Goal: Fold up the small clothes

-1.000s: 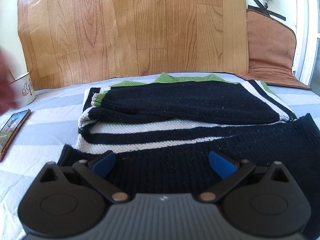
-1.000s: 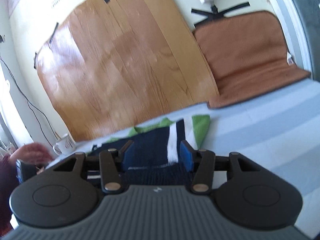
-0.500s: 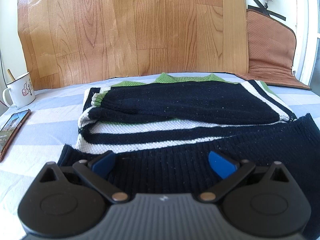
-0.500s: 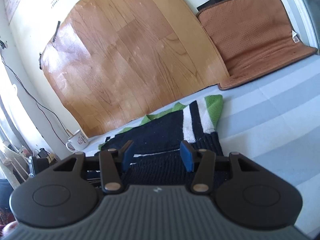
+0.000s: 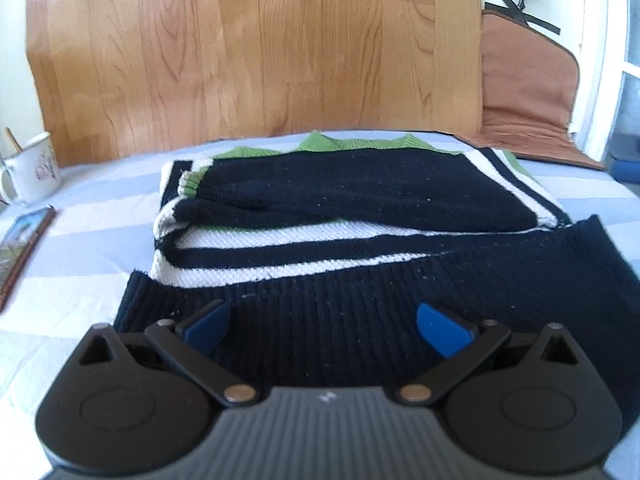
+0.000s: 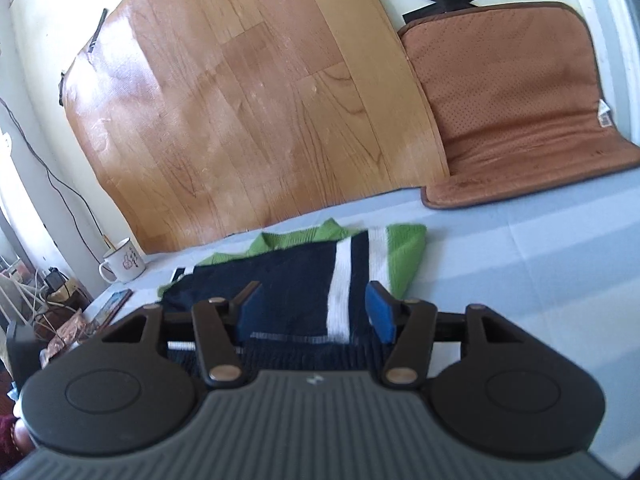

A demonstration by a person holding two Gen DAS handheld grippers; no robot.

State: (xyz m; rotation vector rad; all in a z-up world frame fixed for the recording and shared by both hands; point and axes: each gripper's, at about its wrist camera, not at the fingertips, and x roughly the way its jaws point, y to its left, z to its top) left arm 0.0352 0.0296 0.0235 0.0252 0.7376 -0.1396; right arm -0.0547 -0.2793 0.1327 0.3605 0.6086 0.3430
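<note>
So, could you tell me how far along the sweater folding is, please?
Done: the sleeves lie folded across the sweater. In hand: nothing; the left gripper and right gripper are open, the right's jaws having just widened. Left: the ribbed hem still lies flat, unfolded.

Light: daylight is filling both views, coming from the bright window edge at the right.
Glare: pale sheen is washing over the wood-grain panel point(image 6: 256, 120).
Shadows: soft ones are lying under the sweater point(image 5: 340, 208) folds.
Blur: both views are smearing slightly, the right wrist view more.
Distortion: straight edges are bowing toward the dark corners.
</note>
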